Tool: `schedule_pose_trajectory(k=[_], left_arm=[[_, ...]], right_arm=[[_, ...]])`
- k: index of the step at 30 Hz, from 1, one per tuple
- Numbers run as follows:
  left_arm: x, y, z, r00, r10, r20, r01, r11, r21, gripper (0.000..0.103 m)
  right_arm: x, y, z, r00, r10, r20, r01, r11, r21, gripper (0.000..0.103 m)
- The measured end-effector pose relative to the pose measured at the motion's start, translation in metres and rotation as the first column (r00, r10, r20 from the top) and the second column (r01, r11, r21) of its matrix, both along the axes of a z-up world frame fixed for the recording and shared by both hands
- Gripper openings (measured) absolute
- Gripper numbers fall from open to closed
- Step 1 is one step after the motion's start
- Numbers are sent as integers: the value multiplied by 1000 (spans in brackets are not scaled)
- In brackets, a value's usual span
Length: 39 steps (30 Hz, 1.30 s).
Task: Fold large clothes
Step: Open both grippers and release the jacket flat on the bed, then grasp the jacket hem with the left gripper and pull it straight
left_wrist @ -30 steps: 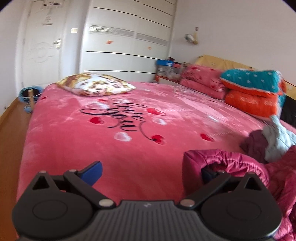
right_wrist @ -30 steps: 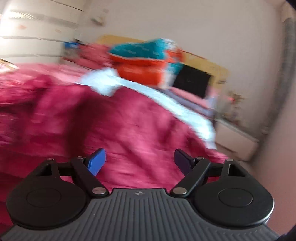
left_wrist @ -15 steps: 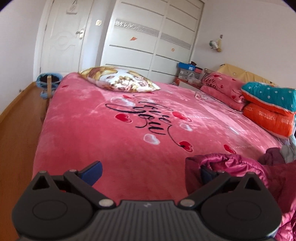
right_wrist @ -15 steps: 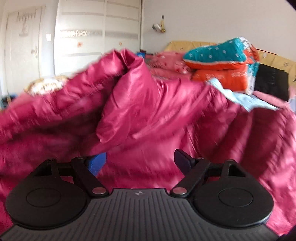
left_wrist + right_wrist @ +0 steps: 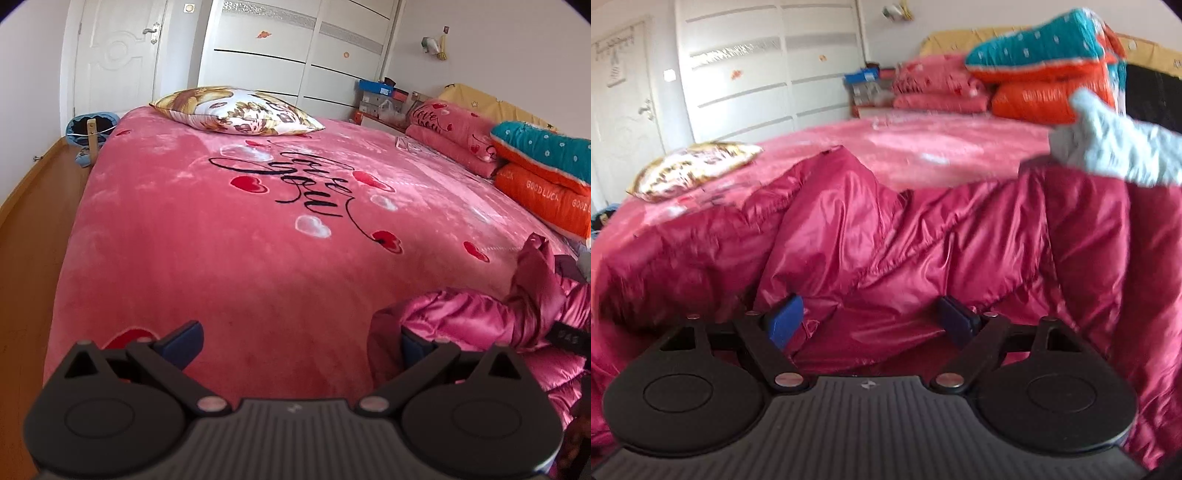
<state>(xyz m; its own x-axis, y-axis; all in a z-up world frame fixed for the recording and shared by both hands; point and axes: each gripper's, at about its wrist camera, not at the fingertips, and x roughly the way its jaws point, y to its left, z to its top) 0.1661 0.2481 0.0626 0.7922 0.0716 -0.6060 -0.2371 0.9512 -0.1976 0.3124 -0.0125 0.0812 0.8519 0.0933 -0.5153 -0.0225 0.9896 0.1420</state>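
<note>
Lying crumpled at the near edge of the bed [image 5: 221, 258], the shiny magenta jacket [image 5: 923, 236] fills the middle and lower part of the right wrist view and shows only at the lower right of the left wrist view; the bed is covered by a pink blanket [image 5: 207, 221] printed with red hearts and black script; a gold-patterned pillow [image 5: 236, 109] rests on the blanket toward the upper middle of the left view; at the upper right of both views a teal quilt [image 5: 543, 147] sits on an orange one [image 5: 543, 199], beside folded pink bedding [image 5: 450, 129]; a pale blue cloth [image 5: 1115, 147] lies at the right edge of the right view, above the jacket; white wardrobe doors [image 5: 295, 51] and a white door [image 5: 114, 55] stand behind the bed.

The left gripper [image 5: 295, 341] has its fingers spread wide; one blue finger [image 5: 181, 339] hangs over bare blanket while the other is partly hidden behind a fold of the jacket's edge; nothing is pinched between them. The right gripper [image 5: 868, 319] also has its fingers wide apart, with jacket fabric lying between and just beyond them, though whether the fingers touch it cannot be told.
</note>
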Motion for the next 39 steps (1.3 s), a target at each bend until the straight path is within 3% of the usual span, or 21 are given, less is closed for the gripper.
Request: schedule_pose_trajectory(k=[3, 9, 14, 17, 21, 28, 32, 39], left_arm=[[-3, 2, 5, 1000, -5, 14, 5, 1000, -23, 102], [-14, -2, 26, 997, -35, 63, 36, 999, -26, 102], [-28, 2, 46, 992, -21, 121, 24, 999, -24, 102], [-40, 8, 63, 986, 15, 166, -11, 1000, -26, 102], [-60, 10, 85, 974, -2, 226, 7, 1000, -22, 102], [-118, -1, 113, 942, -141, 305, 119, 989, 91, 102], [-162, -6, 110, 937, -189, 293, 140, 974, 179, 102], [-233, -11, 89, 942, -249, 224, 188, 946, 264, 102]], right_arm=[[2, 5, -6, 999, -25, -28, 25, 1000, -5, 102], [-15, -4, 11, 998, -69, -13, 69, 998, 12, 103], [-84, -16, 32, 995, -101, 15, 100, 993, 69, 103], [-129, -30, 31, 997, -79, -4, 79, 991, 107, 103], [-194, -27, 28, 998, -49, -39, 52, 995, 90, 103], [-279, -28, 16, 997, -65, -30, 66, 998, 16, 103], [-313, -34, 15, 998, -68, -18, 67, 997, -33, 103], [-355, -42, 20, 998, -59, -17, 58, 998, -31, 103]])
